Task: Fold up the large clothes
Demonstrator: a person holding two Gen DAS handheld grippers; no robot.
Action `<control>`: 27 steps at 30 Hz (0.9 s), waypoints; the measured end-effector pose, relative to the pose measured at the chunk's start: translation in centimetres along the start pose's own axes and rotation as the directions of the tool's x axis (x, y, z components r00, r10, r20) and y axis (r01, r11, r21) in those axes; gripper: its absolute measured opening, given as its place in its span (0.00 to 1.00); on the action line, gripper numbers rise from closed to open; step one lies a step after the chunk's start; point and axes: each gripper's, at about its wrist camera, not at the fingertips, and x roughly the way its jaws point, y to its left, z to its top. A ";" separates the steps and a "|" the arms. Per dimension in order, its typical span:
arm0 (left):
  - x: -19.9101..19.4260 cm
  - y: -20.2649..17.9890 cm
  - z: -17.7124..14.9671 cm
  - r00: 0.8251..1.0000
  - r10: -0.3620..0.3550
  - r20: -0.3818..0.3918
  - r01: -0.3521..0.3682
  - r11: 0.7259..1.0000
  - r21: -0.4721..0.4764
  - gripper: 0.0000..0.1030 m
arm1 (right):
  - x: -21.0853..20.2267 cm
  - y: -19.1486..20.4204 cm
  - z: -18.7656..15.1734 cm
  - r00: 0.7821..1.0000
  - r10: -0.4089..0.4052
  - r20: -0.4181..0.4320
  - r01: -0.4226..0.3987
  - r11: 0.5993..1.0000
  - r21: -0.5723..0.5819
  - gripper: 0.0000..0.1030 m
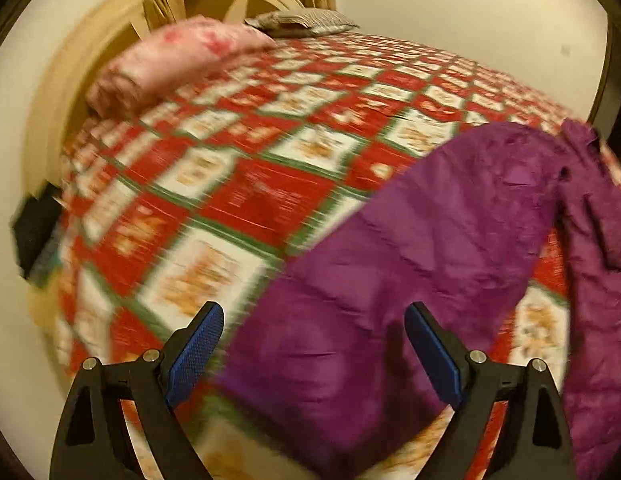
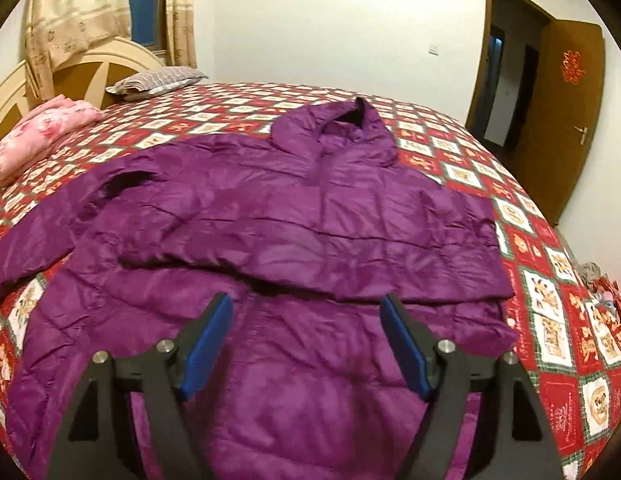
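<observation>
A purple hooded puffer jacket lies spread front-up on the bed, hood toward the far side. One sleeve is folded across its chest. The other sleeve stretches out to the left over the bedspread. My left gripper hovers open over that sleeve's near end, nothing between its blue pads. My right gripper stands open above the jacket's lower body, just below the folded sleeve, with no cloth pinched.
The bed carries a red, white and green checked bedspread. A folded pink blanket and a grey pillow lie by the headboard. A brown door stands open at the right. Small items sit past the bed's right edge.
</observation>
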 end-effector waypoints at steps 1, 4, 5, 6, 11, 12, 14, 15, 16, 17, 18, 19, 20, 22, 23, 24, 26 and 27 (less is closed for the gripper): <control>0.5 -0.3 0.0 1.000 -0.010 -0.007 0.010 1.000 -0.007 0.56 | -0.2 0.1 0.1 1.000 -0.001 0.006 0.001 1.000 -0.001 0.77; 0.7 -0.7 1.3 1.000 -0.019 -0.013 0.019 1.000 -0.012 0.10 | -1.0 -0.3 0.1 1.000 -0.013 0.028 0.013 1.000 0.005 0.77; 0.3 -0.3 2.2 1.000 -0.007 0.001 0.007 1.000 -0.015 0.10 | -1.4 -0.7 0.1 0.999 -0.018 0.037 0.018 1.000 0.013 0.77; -0.5 0.2 3.3 0.999 0.030 0.029 -0.030 1.000 -0.006 0.09 | -1.7 -1.0 0.0 0.999 -0.024 0.044 0.023 1.000 0.019 0.77; -5.6 -1.7 8.9 0.980 0.064 0.189 -0.078 0.995 0.065 0.07 | -2.2 -4.1 0.0 0.996 -0.072 0.058 0.066 0.993 0.098 0.77; -6.9 -3.2 9.9 0.974 0.040 0.223 -0.062 0.994 0.094 0.07 | -2.1 -4.8 0.0 0.996 -0.077 0.053 0.069 0.990 0.124 0.77; -8.7 -6.3 11.3 0.965 -0.017 0.261 -0.021 0.990 0.141 0.07 | -2.1 -6.0 0.0 0.995 -0.084 0.052 0.075 0.984 0.164 0.77; -9.5 -8.3 11.8 0.959 -0.049 0.279 0.000 0.985 0.173 0.06 | -2.1 -6.6 -0.1 0.995 -0.089 0.052 0.078 0.980 0.181 0.77; -10.1 -9.9 12.1 0.954 -0.076 0.291 0.017 0.980 0.200 0.06 | -2.2 -7.0 -0.2 0.994 -0.091 0.052 0.080 0.978 0.190 0.77; -10.8 -12.4 12.3 0.947 -0.113 0.302 0.040 0.971 0.236 0.06 | -2.2 -7.5 -0.3 0.994 -0.096 0.050 0.084 0.976 0.200 0.77; -11.1 -13.8 12.3 0.942 -0.138 0.305 0.057 0.964 0.259 0.06 | -2.2 -7.8 -0.3 0.994 -0.101 0.046 0.089 0.974 0.206 0.77; -11.6 -16.3 12.4 0.935 -0.175 0.308 0.082 0.953 0.293 0.06 | -2.2 -8.3 -0.4 0.994 -0.105 0.042 0.094 0.972 0.214 0.77; -11.8 -18.1 12.4 0.930 -0.196 0.312 0.092 0.943 0.319 0.06 | -2.3 -8.7 -0.5 0.993 -0.107 0.040 0.096 0.971 0.217 0.77; -12.2 -22.8 11.8 0.917 -0.252 0.310 0.122 0.915 0.384 0.06 | -2.5 -9.6 -0.7 0.992 -0.118 0.039 0.106 0.969 0.223 0.77; -12.2 -24.8 11.5 0.914 -0.275 0.300 0.138 0.903 0.408 0.06 | -2.7 -10.0 -0.8 0.992 -0.123 0.038 0.111 0.968 0.226 0.77; -12.1 -27.3 11.2 0.910 -0.300 0.285 0.154 0.885 0.439 0.06 | -2.8 -10.5 -0.9 0.991 -0.128 0.037 0.116 0.966 0.231 0.77; -12.2 -30.9 10.5 0.902 -0.333 0.276 0.169 0.859 0.483 0.06 | -2.9 -11.4 -1.2 0.990 -0.136 0.035 0.124 0.962 0.243 0.77; -12.2 -32.9 9.7 0.897 -0.345 0.277 0.166 0.843 0.512 0.06 | -3.0 -11.8 -1.4 0.990 -0.138 0.032 0.126 0.960 0.252 0.77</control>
